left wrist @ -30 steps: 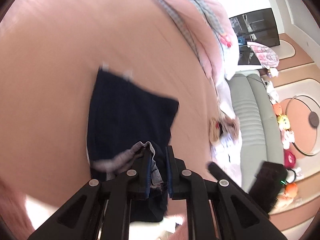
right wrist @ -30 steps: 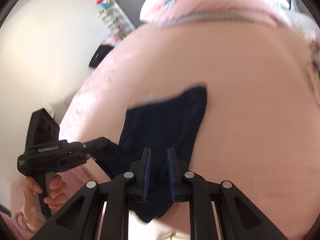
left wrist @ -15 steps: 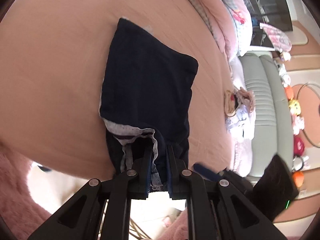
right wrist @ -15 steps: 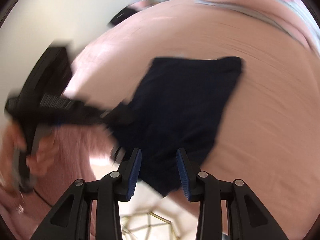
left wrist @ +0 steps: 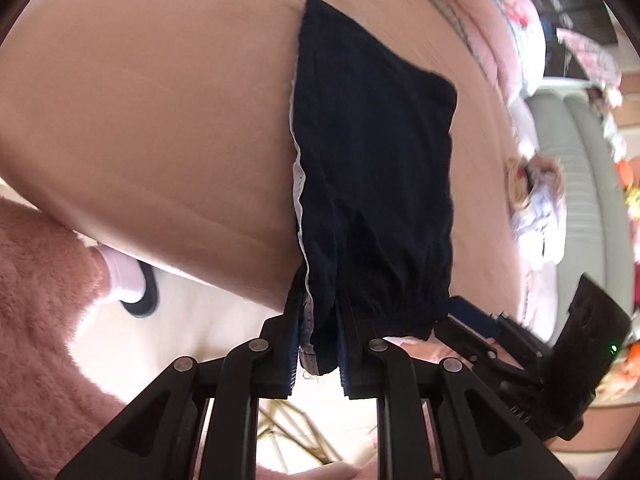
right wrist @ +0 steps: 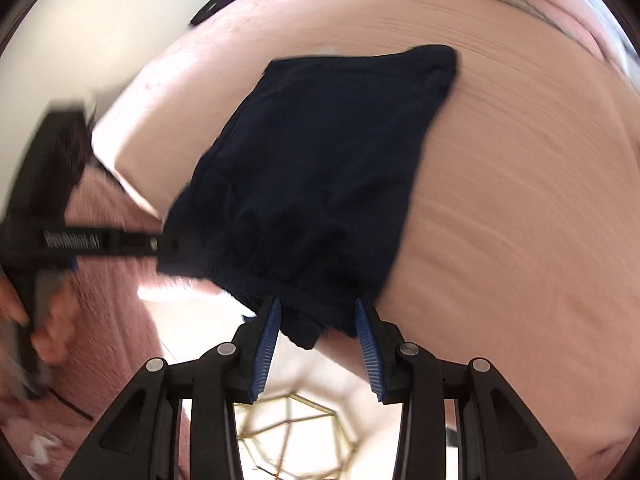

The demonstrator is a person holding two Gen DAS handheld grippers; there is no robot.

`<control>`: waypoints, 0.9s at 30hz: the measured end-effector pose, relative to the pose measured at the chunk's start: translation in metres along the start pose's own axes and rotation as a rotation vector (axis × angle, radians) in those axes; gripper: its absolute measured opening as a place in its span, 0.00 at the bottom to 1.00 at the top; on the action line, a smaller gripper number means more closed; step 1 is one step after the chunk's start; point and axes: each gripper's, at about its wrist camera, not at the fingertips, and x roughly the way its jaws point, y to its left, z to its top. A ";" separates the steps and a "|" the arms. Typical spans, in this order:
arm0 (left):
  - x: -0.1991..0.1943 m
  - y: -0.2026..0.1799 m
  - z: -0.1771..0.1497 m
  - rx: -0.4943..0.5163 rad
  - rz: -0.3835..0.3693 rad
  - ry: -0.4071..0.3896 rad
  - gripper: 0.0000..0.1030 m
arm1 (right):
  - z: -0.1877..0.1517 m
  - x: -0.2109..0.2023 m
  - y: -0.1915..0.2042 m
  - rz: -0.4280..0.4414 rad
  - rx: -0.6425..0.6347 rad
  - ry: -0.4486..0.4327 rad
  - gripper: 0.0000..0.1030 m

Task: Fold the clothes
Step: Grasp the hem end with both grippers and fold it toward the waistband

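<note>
Dark navy shorts (left wrist: pixel 372 168) lying flat on the pink bed (left wrist: pixel 140 120), waistband apparently at its near edge: left gripper (left wrist: pixel 318 344) fingers pinching one waistband corner, right gripper (right wrist: pixel 316 344) fingers spread apart, the other corner hanging loose between them.

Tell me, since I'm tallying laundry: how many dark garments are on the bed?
1: the navy shorts lie on the pink bed, waistband at its near edge, in the left gripper. Others may be out of view.
</note>
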 end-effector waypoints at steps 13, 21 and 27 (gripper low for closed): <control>0.012 0.032 -0.012 -0.099 -0.169 0.043 0.34 | -0.004 0.029 -0.034 0.186 0.228 0.014 0.28; -0.022 0.011 -0.005 -0.027 -0.217 -0.023 0.13 | 0.012 0.018 -0.026 0.264 0.210 -0.036 0.21; -0.034 0.000 0.046 -0.011 -0.293 -0.048 0.13 | 0.048 -0.007 -0.038 0.290 0.230 -0.114 0.21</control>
